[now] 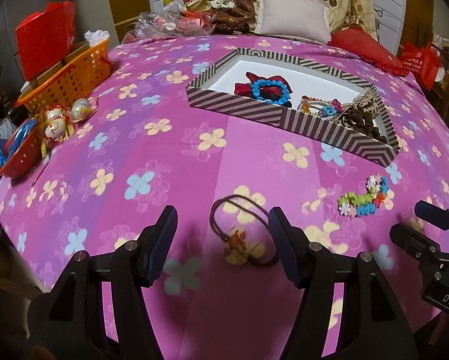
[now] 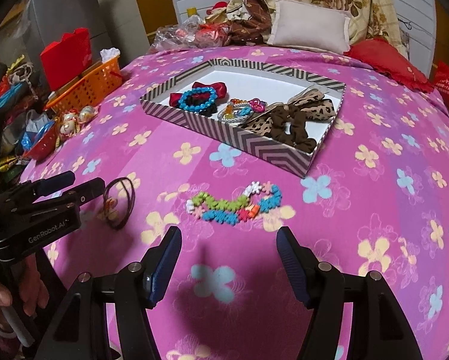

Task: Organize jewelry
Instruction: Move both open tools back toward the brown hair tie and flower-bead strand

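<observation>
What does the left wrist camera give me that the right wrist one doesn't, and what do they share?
Only the left wrist view shows the dark hair tie with its pendant lying between the left gripper's open fingers. Only the right wrist view shows the whole brown scrunchie and leopard bow over the box wall, plus the hand holding the left gripper. Both show the striped box, the blue bead bracelet inside it, and the flower bracelet loose on the bedsheet ahead of the open right gripper.

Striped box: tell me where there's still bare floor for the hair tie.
The striped box has bare white floor along its far side, behind the blue bracelet and red bow. The near edge is crowded: bracelet, beaded bands, leopard ribbon and brown scrunchie.
</observation>
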The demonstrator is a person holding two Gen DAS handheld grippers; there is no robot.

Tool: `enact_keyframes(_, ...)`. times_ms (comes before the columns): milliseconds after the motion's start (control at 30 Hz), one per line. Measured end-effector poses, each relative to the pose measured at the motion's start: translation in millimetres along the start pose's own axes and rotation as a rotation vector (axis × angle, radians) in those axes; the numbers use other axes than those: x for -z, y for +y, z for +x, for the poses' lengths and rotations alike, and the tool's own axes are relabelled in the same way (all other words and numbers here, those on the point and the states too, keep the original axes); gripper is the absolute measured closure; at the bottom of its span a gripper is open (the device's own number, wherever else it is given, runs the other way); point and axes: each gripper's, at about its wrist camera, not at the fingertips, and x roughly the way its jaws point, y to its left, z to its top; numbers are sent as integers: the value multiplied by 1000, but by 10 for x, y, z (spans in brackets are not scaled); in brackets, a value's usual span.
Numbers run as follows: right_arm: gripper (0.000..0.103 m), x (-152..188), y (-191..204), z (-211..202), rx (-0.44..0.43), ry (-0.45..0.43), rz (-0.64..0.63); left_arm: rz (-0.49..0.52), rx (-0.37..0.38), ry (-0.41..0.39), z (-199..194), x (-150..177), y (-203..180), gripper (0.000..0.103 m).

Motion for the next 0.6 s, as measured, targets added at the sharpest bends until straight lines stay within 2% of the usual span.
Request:
enact_keyframes(300,40,153,-19,12,0,10,3,-19,14,10,-70,142,101,40)
enact_keyframes(600,40,229,-41,73,21,29,-10,-64,48,53,-56,272,336,40)
